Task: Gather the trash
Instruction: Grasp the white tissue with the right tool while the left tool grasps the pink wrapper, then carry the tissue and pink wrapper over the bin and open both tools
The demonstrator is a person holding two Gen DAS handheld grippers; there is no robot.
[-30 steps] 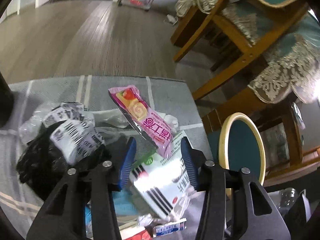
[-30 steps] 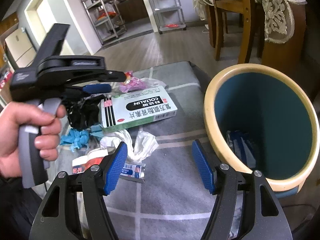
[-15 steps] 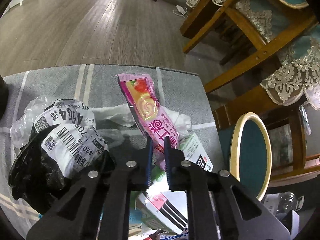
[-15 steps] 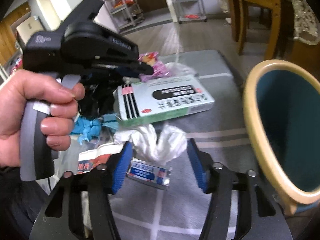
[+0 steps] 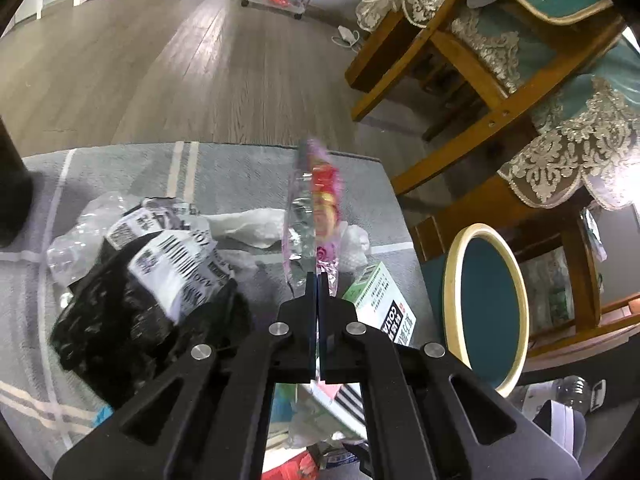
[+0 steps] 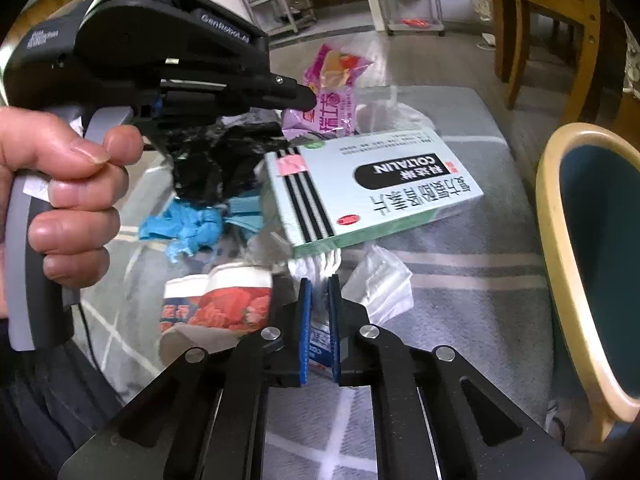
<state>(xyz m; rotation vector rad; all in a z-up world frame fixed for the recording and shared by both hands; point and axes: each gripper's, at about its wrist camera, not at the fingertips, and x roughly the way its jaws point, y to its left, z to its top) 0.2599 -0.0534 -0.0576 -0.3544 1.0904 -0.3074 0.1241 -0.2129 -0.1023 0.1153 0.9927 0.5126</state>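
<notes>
My left gripper (image 5: 317, 280) is shut on the lower end of a pink snack wrapper (image 5: 324, 208), which stands edge-on above the grey rug. The right wrist view shows that gripper (image 6: 306, 98) in a person's hand (image 6: 68, 192), the wrapper (image 6: 332, 96) hanging from its tips. My right gripper (image 6: 319, 284) is shut on a crumpled white tissue (image 6: 320, 268), with a small blue-and-white box (image 6: 320, 344) lying just under its pads. A teal bin with a cream rim (image 5: 450, 300) (image 6: 546, 208) stands off the rug's right edge.
On the rug (image 6: 460, 280) lie a green-and-white medicine box (image 6: 372, 188) (image 5: 384, 300), a black bag with barcode labels (image 5: 132, 308), blue scraps (image 6: 184, 228) and a red-and-white carton (image 6: 224, 300). Wooden chairs with lace covers (image 5: 460, 60) stand behind the bin.
My left gripper shut on the pink wrapper and tipped it up on edge. My right gripper moved in over the white tissue and shut on it.
</notes>
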